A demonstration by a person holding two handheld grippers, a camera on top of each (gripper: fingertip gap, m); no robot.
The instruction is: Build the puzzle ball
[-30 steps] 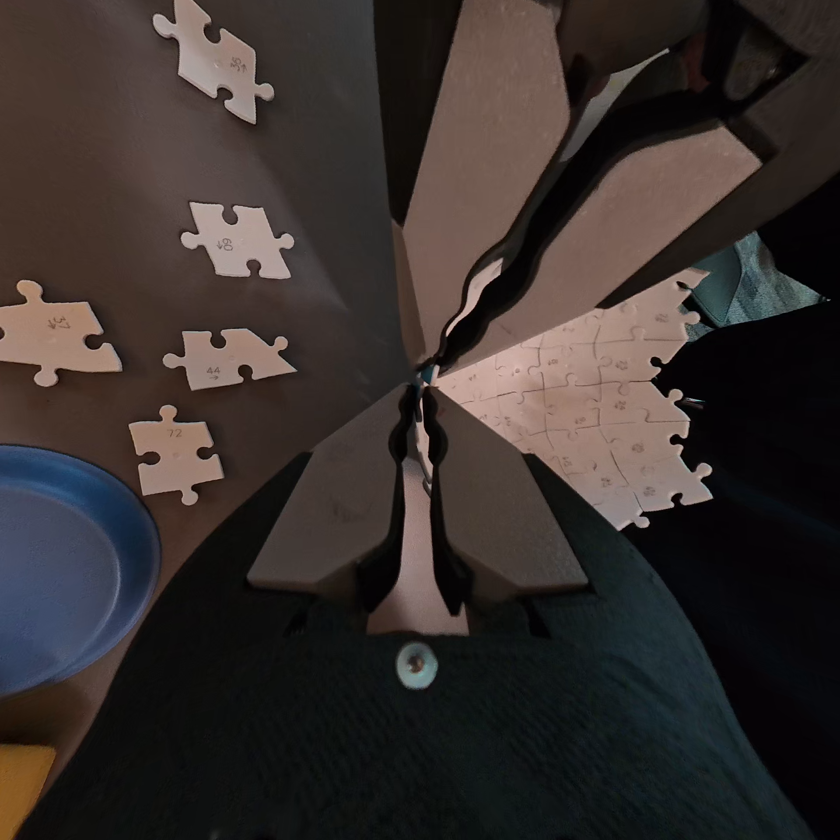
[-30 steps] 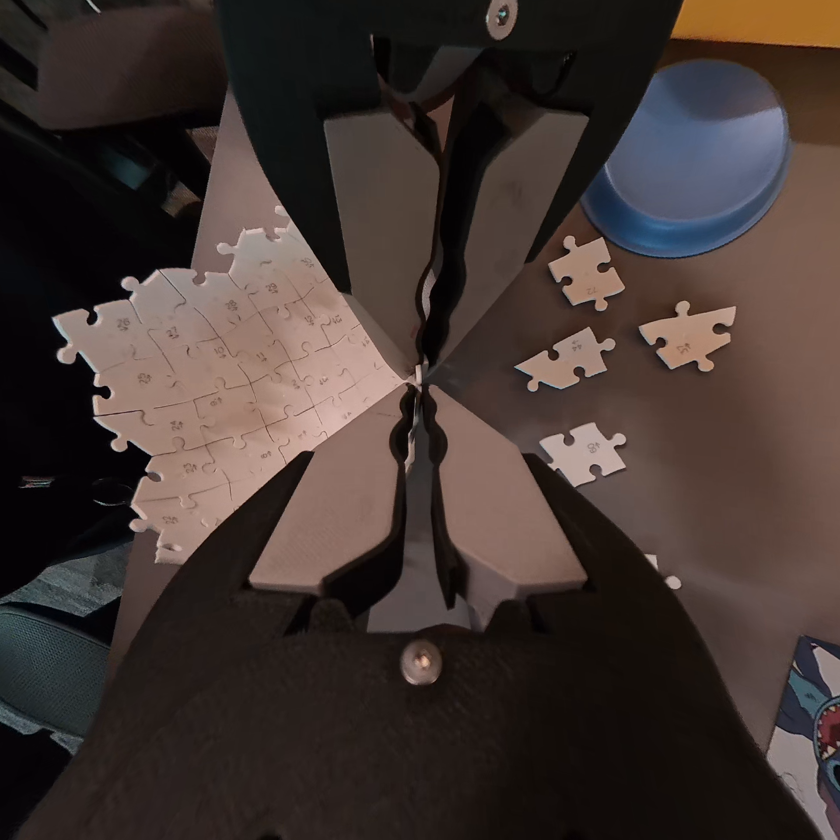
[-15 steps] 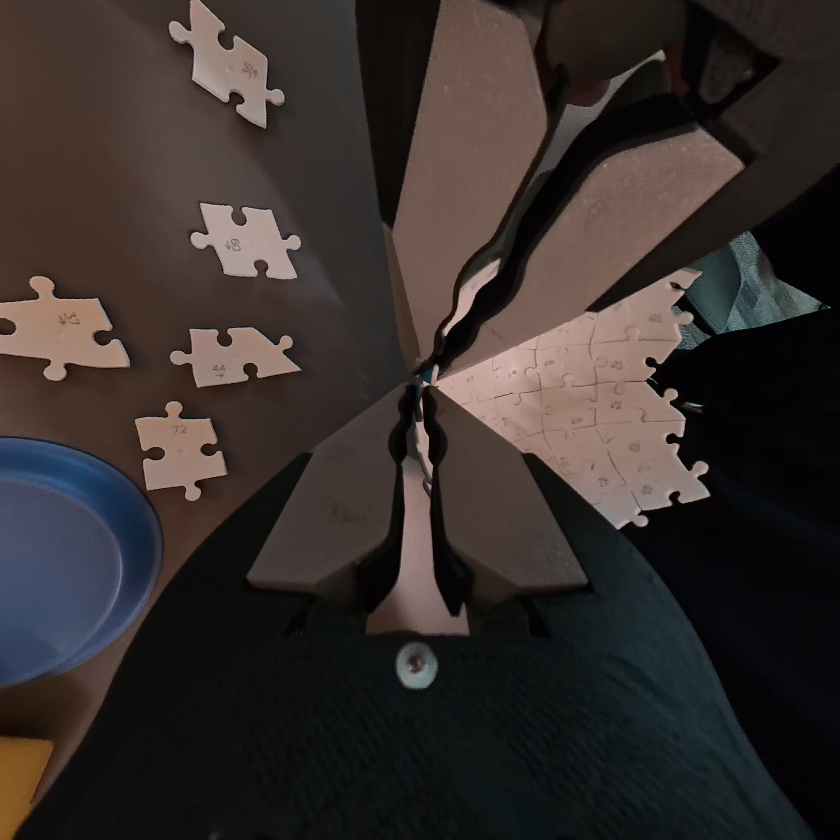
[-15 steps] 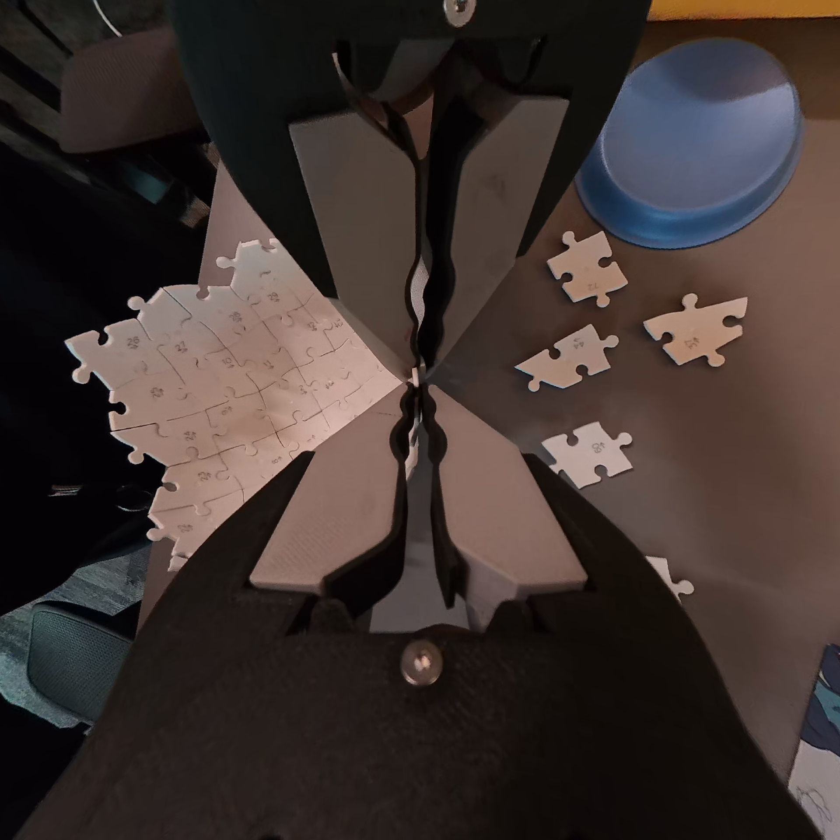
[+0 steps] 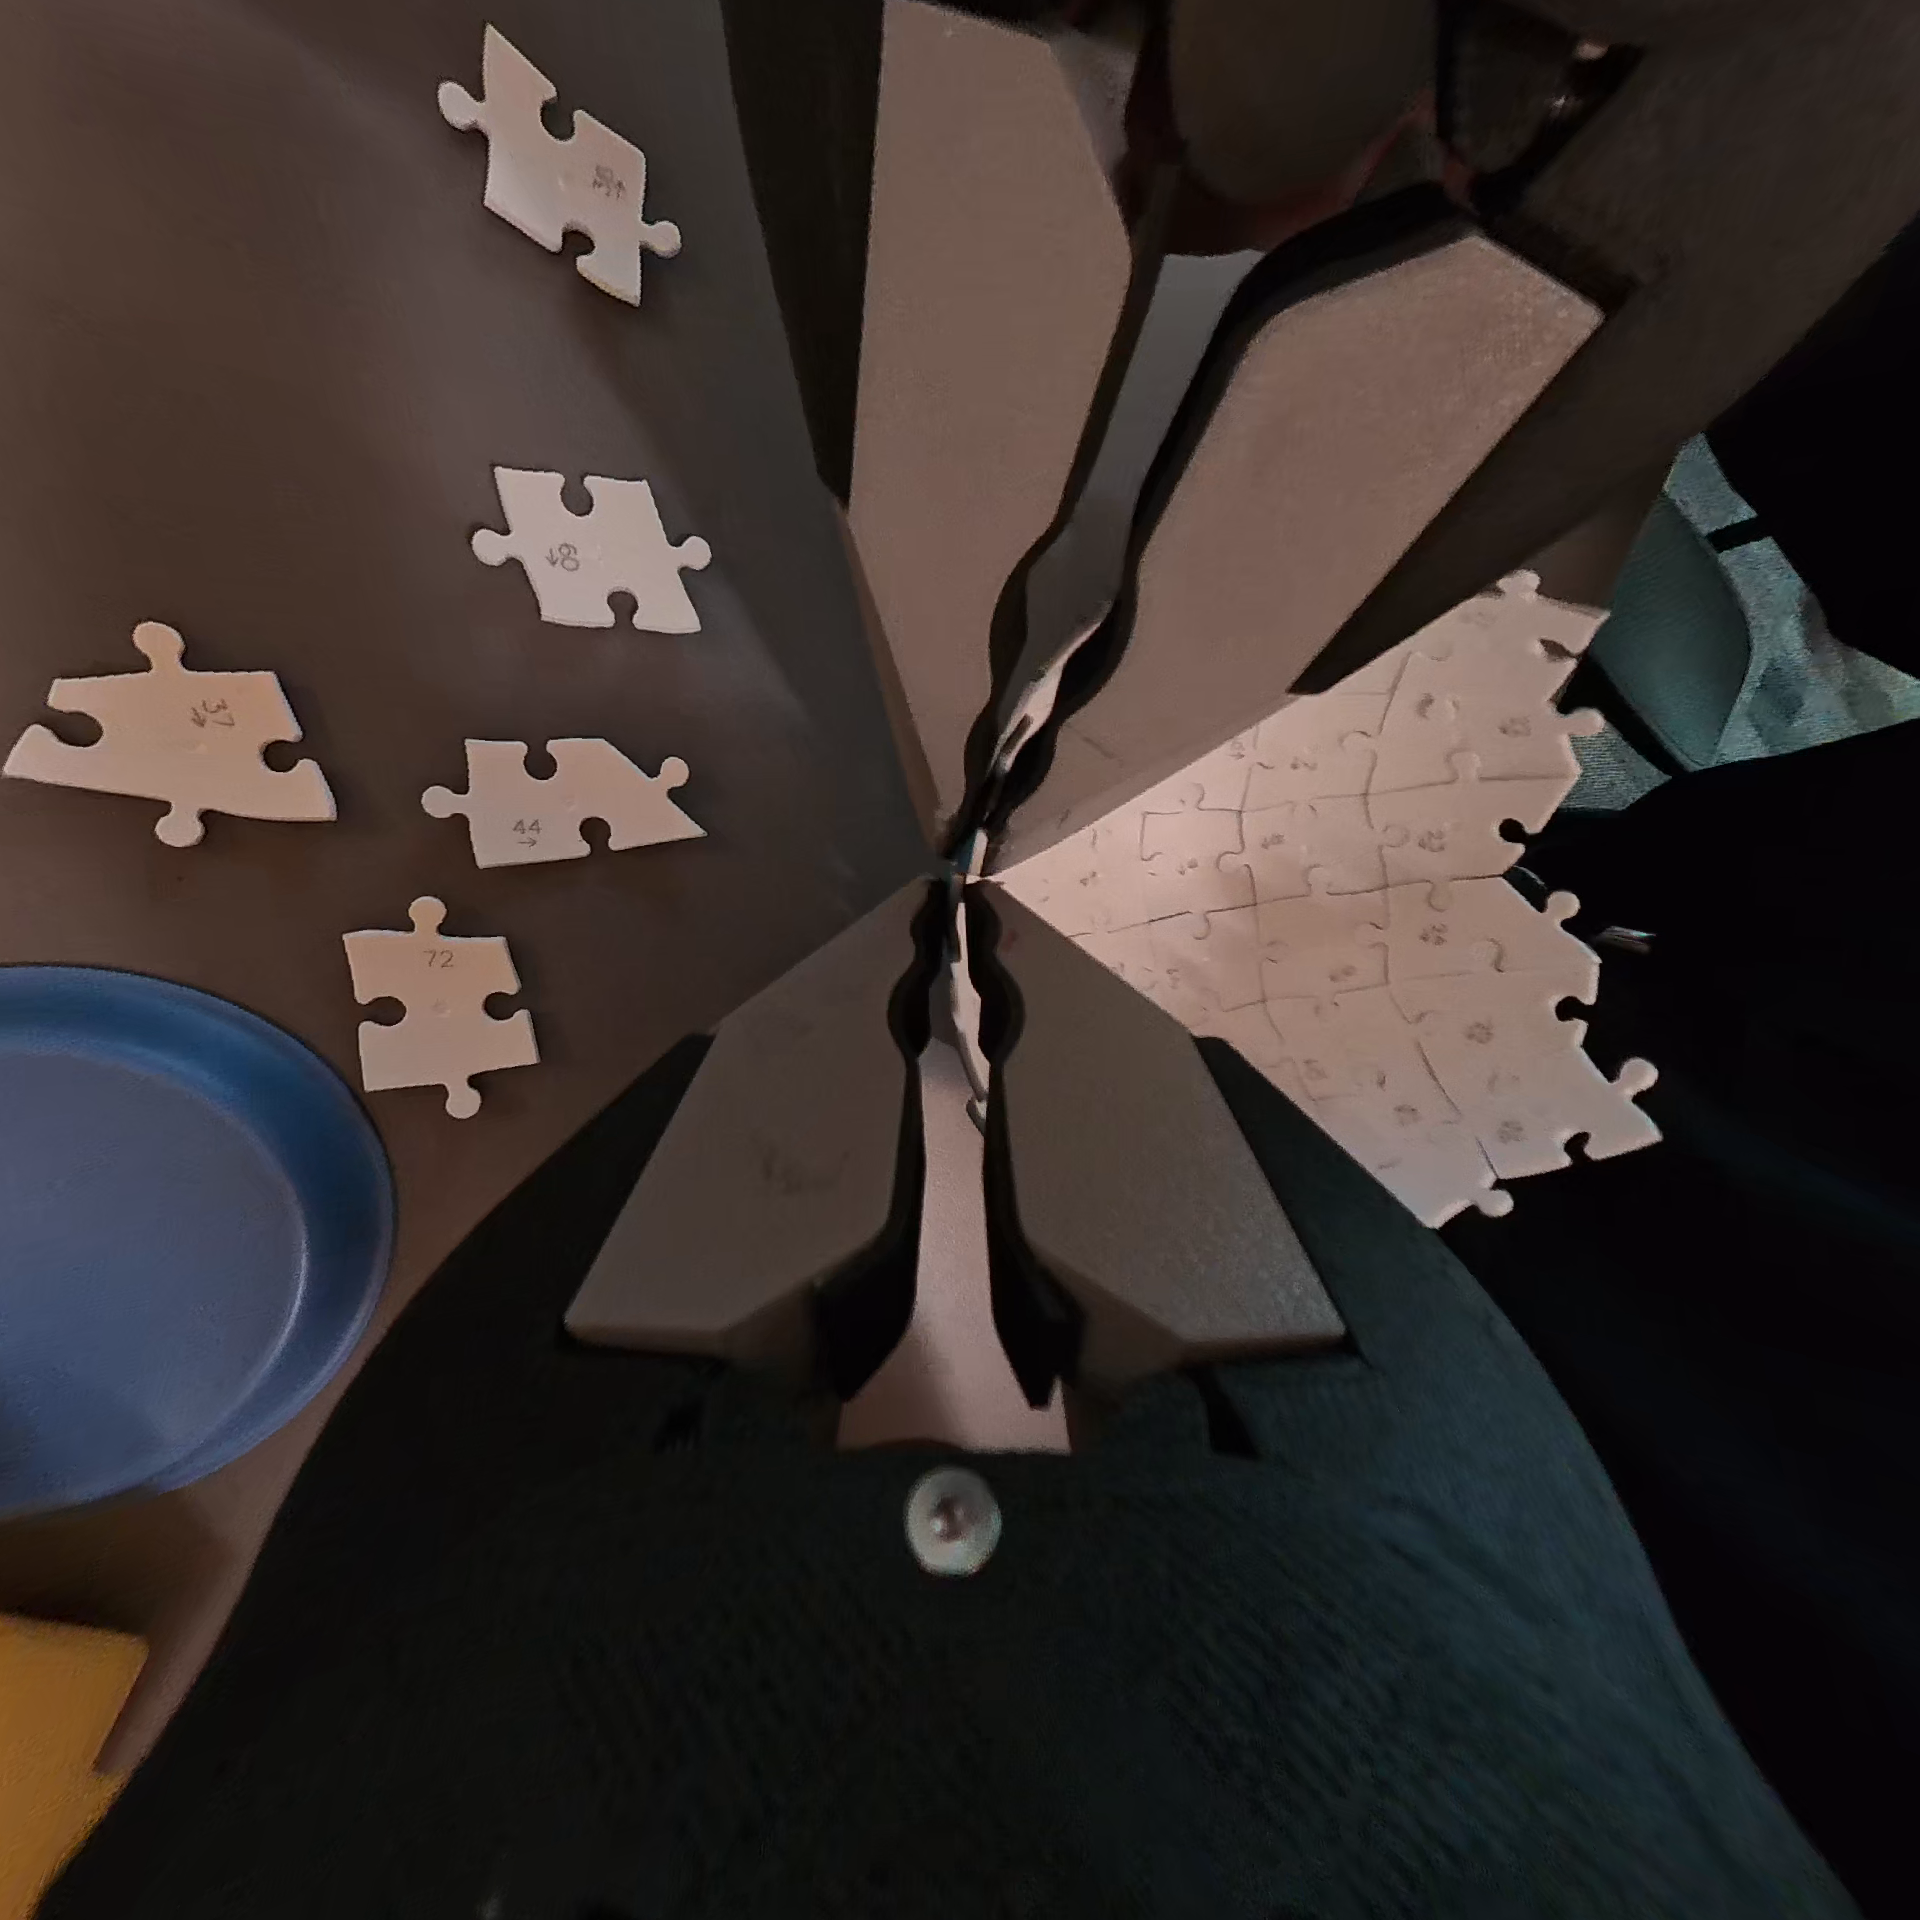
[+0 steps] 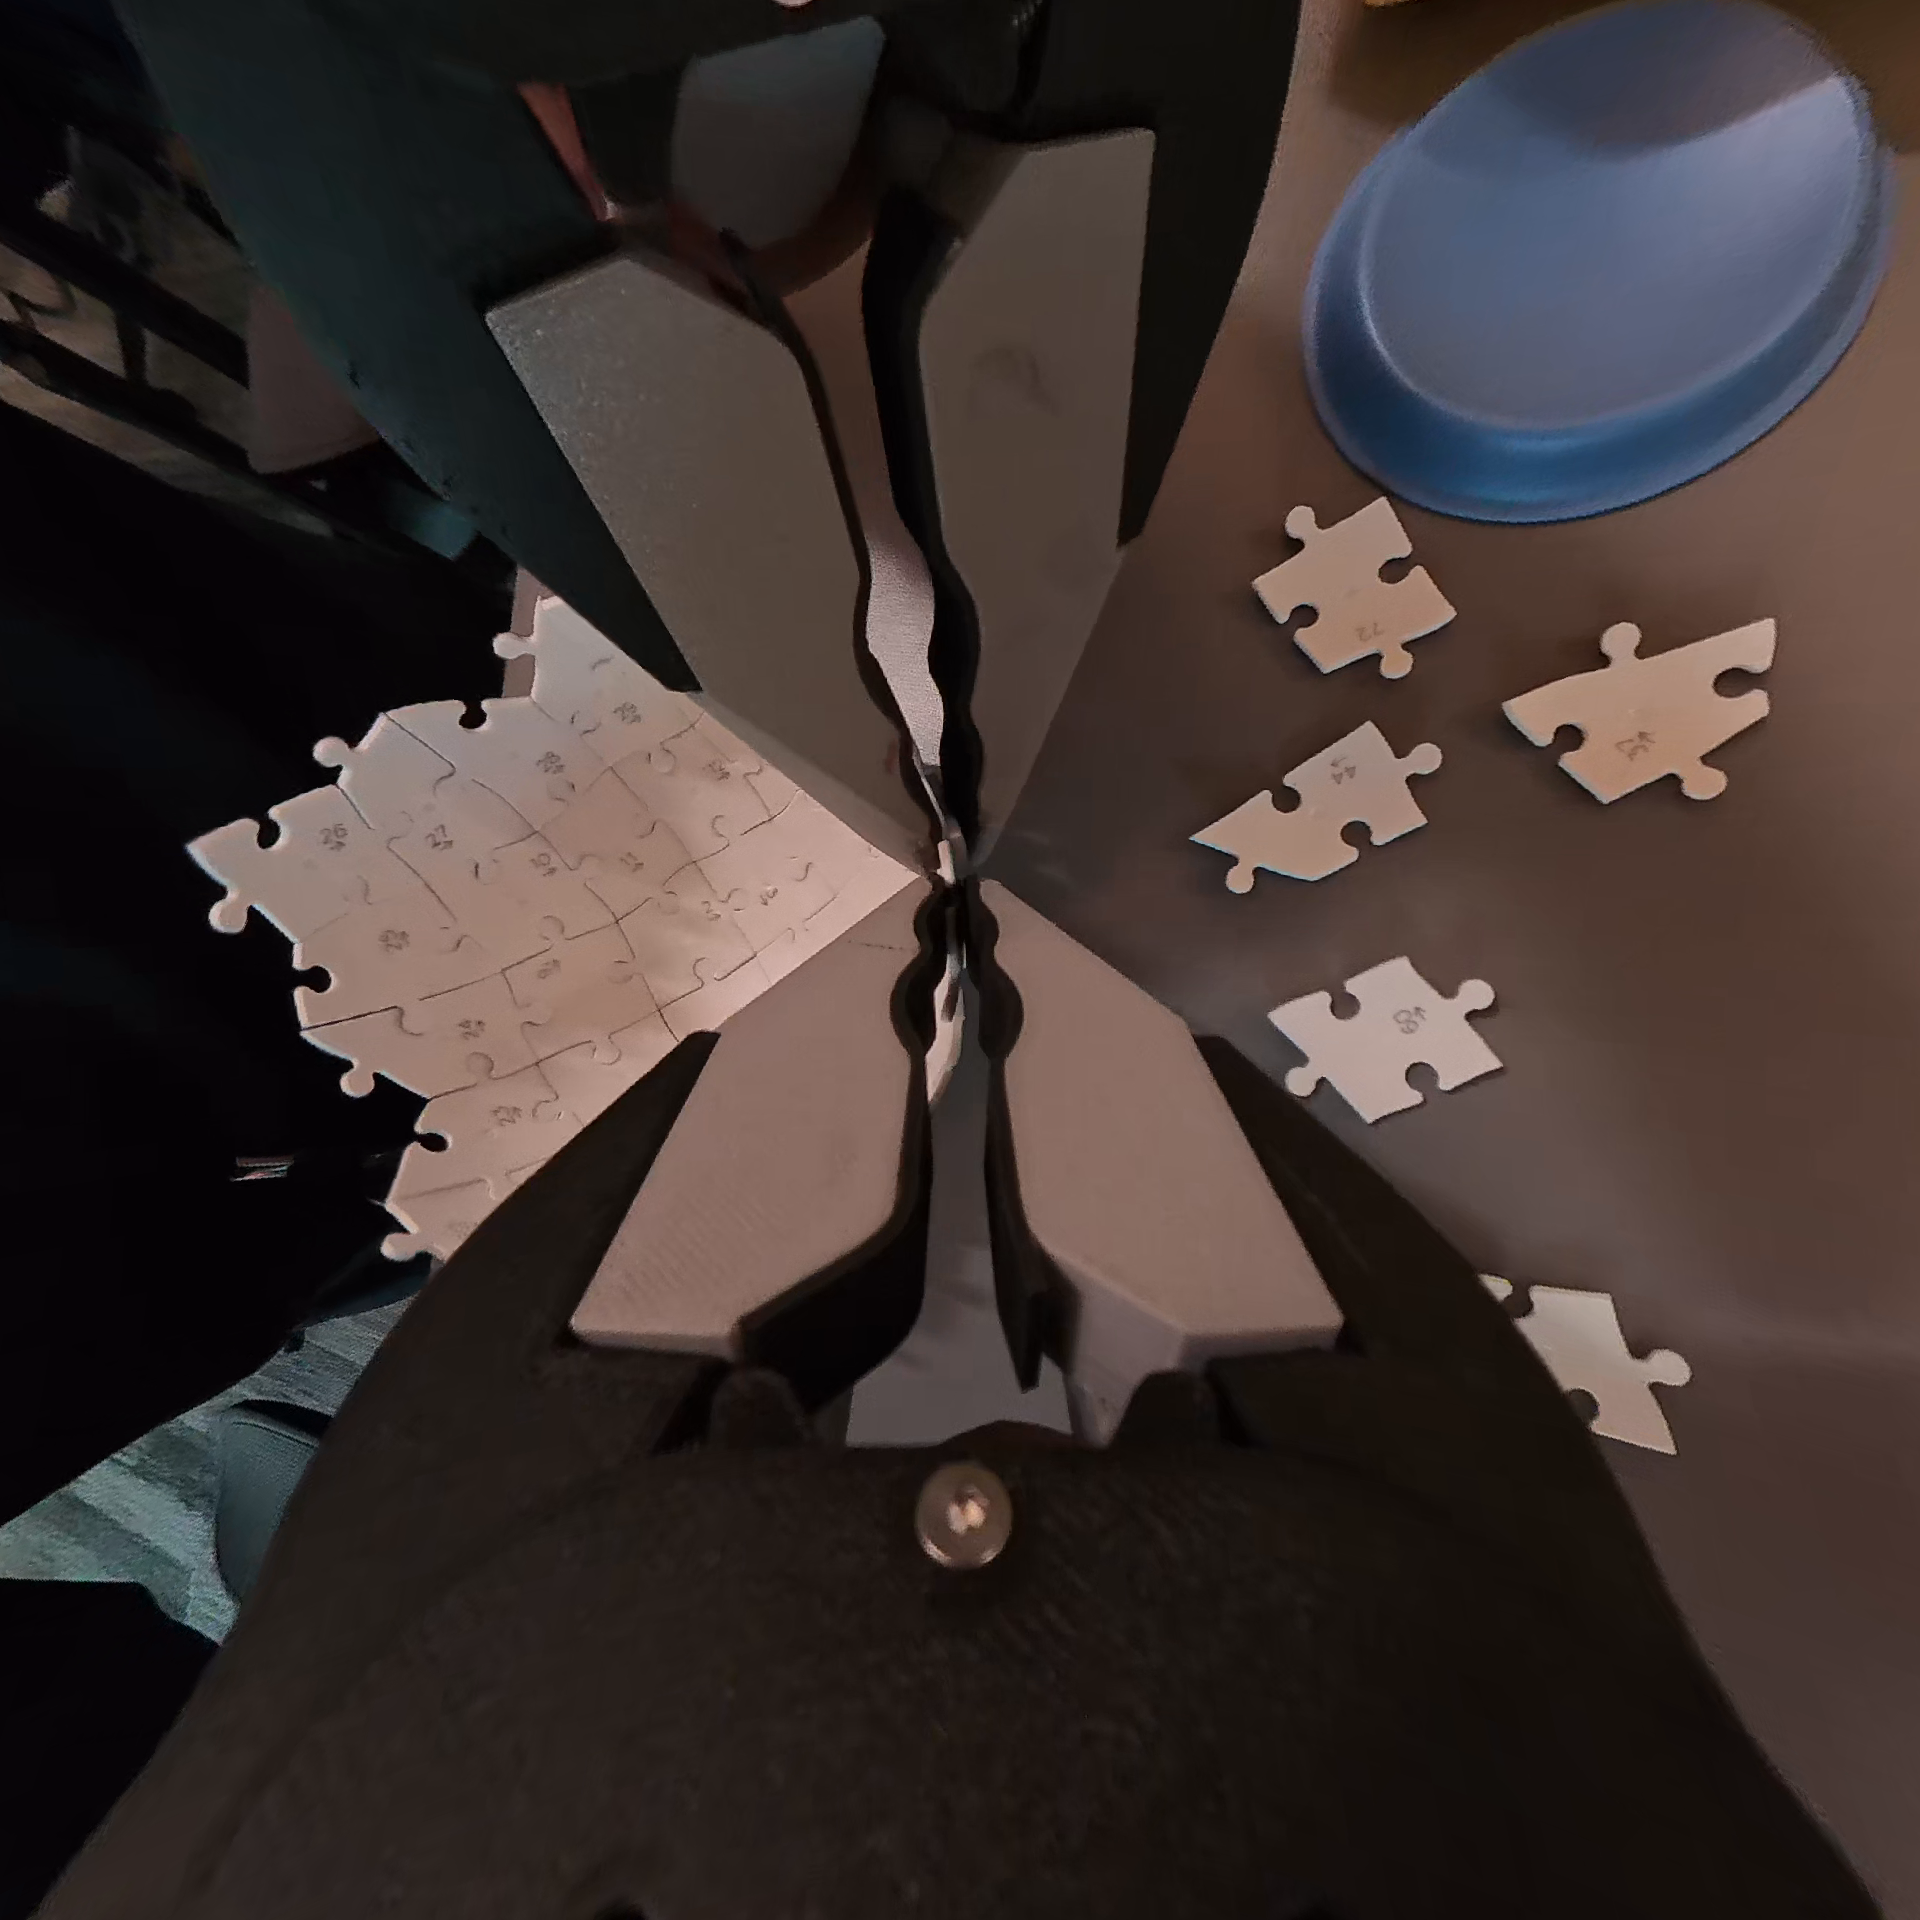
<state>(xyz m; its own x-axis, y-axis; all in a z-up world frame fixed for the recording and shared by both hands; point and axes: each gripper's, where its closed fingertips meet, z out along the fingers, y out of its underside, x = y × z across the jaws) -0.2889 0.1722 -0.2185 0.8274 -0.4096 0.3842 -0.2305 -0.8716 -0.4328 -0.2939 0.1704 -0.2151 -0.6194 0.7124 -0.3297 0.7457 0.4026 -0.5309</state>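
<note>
Two grippers meet tip to tip over one seam of the curved sheet of joined white puzzle pieces [image 5: 1351,935], the part-built ball shell, which hangs over the desk's [image 5: 260,364] edge, to the right in the left wrist view. Over the last second the far gripper has tilted and the views have slid a little, while the pinch point has stayed put; I judge a piece is being pressed home here, not carried.

The left gripper [image 5: 956,894] is nearly closed on a thin white piece edge, and the right gripper [image 6: 951,894] likewise nips thin white material. Whether each holds the shell or a loose piece, I cannot tell.

Outward, five loose white puzzle pieces [image 5: 566,800] lie flat and apart on the dark desk to the left. Beyond them sits a round blue plastic dish [image 6: 1600,270]. A yellow object [image 5: 52,1714] shows at the near-left corner.
</note>
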